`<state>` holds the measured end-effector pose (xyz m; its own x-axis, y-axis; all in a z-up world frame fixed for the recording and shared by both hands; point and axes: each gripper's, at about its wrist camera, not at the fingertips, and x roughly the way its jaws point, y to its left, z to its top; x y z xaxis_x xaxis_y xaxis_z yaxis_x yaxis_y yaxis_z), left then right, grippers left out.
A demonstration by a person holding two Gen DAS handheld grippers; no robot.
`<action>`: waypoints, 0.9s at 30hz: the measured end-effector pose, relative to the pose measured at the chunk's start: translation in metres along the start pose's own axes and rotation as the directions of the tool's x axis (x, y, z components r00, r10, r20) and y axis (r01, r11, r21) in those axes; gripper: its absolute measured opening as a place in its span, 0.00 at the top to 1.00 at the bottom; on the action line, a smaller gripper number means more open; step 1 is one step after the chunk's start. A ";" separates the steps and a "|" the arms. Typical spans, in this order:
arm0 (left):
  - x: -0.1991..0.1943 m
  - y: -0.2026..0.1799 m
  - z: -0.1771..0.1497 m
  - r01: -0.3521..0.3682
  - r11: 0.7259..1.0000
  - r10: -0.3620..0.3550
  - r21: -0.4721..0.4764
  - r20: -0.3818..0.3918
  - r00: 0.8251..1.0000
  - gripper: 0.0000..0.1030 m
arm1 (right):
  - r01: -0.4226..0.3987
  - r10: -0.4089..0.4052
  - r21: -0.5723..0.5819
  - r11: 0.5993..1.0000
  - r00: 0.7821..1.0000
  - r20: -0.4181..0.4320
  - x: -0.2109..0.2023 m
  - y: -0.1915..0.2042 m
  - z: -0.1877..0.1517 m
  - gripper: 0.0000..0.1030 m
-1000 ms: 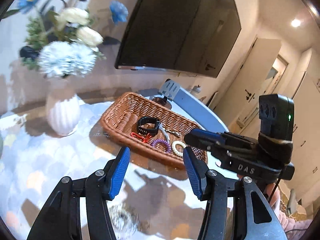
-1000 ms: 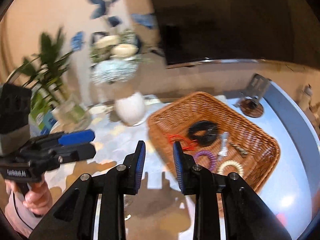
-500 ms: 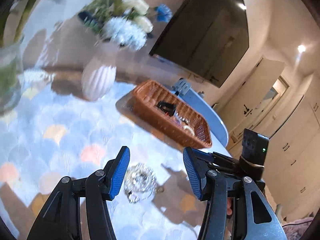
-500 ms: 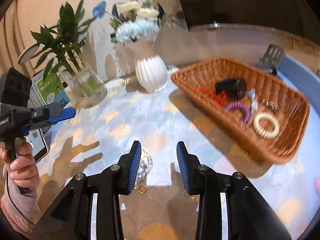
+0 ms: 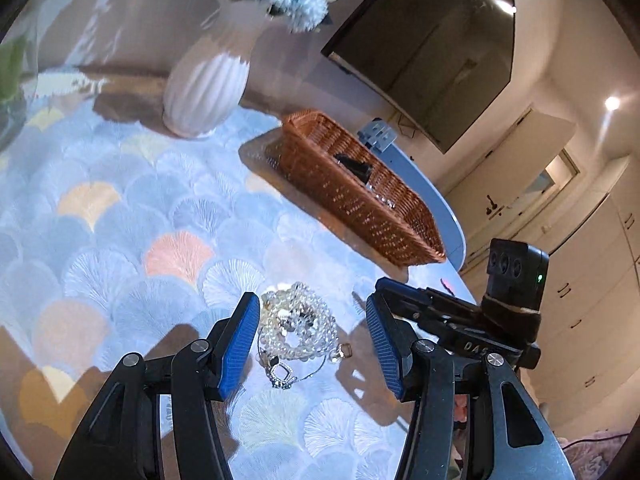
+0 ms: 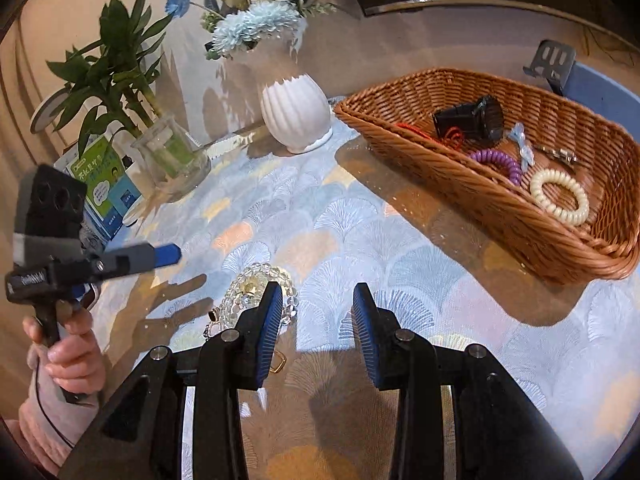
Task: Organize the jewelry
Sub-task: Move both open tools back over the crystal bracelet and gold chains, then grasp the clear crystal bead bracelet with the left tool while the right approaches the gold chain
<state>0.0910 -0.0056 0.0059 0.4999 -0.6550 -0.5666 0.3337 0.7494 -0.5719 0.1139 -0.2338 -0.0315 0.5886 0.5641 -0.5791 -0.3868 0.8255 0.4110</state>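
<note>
A pile of clear and pearly bead bracelets with a thin chain (image 5: 296,328) lies on the patterned tablecloth. My left gripper (image 5: 312,336) is open and low over the pile. The beads lie between its blue pads without touching them. My right gripper (image 6: 318,320) is open with nothing between its fingers. The bead pile (image 6: 256,292) sits just left of its left finger, partly hidden by it. The wicker basket (image 6: 440,172) at the right holds a black watch (image 6: 472,120), a purple coil tie (image 6: 500,160), a cream coil tie (image 6: 560,196) and clips. Each gripper also shows in the other's view: the right gripper (image 5: 386,286), and the left gripper (image 6: 160,256) held by a hand (image 6: 64,352).
A white ribbed vase (image 6: 296,116) of flowers stands behind the cloth. A glass vase with a green plant (image 6: 172,160) and a green-and-blue box (image 6: 104,184) are at the left. A phone stand (image 6: 554,60) stands beyond the basket (image 5: 360,200). The table's rounded edge runs right of the basket.
Both grippers have come down toward the table. The bead pile now lies between the left gripper's fingers. The right gripper's jaws have widened a little.
</note>
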 end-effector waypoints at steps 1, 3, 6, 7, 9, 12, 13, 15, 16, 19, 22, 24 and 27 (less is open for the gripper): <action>0.004 0.001 -0.001 0.001 1.000 -0.001 -0.001 -0.009 1.000 0.45 | -0.004 0.004 0.004 1.000 1.000 -0.003 0.000 -0.001 0.000 0.62; 0.009 0.000 -0.003 -0.009 1.000 0.009 0.003 -0.026 1.000 0.45 | -0.010 0.010 0.009 1.000 1.000 -0.004 0.000 -0.002 0.000 0.62; 0.016 -0.006 0.000 -0.027 0.999 0.028 0.028 -0.046 0.999 0.45 | -0.011 0.011 0.021 1.000 1.000 0.002 0.000 -0.004 0.000 0.62; 0.018 -0.009 0.002 -0.034 0.999 0.036 0.038 -0.052 0.998 0.45 | -0.012 0.012 0.023 1.000 1.000 0.004 -0.001 -0.004 0.000 0.62; 0.023 -0.011 0.005 -0.055 0.997 0.058 0.050 -0.061 0.996 0.45 | -0.015 0.015 0.029 0.999 1.000 0.008 -0.002 -0.005 0.000 0.62; 0.033 -0.014 0.009 -0.132 0.988 0.137 0.081 -0.061 0.989 0.45 | -0.017 0.016 0.037 0.999 1.000 0.009 -0.002 -0.006 0.000 0.62; 0.036 -0.014 0.009 -0.154 0.984 0.159 0.089 -0.048 0.986 0.52 | -0.018 0.017 0.040 0.999 1.000 0.008 -0.002 -0.007 0.000 0.62; 0.043 -0.013 0.009 -0.125 0.989 0.130 0.084 -0.052 0.990 0.63 | -0.022 0.022 0.043 0.999 1.000 0.002 -0.001 -0.008 0.000 0.62; 0.046 -0.013 0.008 -0.123 0.989 0.128 0.083 -0.065 0.990 0.63 | -0.021 0.021 0.044 0.999 1.000 -0.002 0.000 -0.007 0.000 0.62; 0.056 -0.016 0.006 -0.167 0.979 0.179 0.120 -0.097 0.979 0.63 | -0.011 0.011 0.037 0.999 1.000 -0.005 0.001 -0.006 0.000 0.62; 0.065 -0.017 0.006 -0.159 0.979 0.175 0.127 -0.129 0.976 0.63 | -0.003 0.004 0.023 1.000 1.000 -0.005 0.002 -0.003 0.000 0.62; 0.071 -0.019 0.005 -0.172 0.975 0.191 0.142 -0.136 0.972 0.63 | 0.005 -0.005 0.014 1.000 1.000 -0.004 0.002 -0.002 -0.001 0.62; 0.073 -0.021 0.004 -0.173 0.972 0.194 0.156 -0.136 0.971 0.85 | 0.011 -0.011 0.006 1.000 1.000 -0.004 0.003 0.000 -0.001 0.62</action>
<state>0.1238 -0.0691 -0.0208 0.4418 -0.5039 -0.7422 0.3632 0.8570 -0.3656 0.1148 -0.2327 -0.0340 0.5895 0.5554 -0.5866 -0.3764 0.8314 0.4088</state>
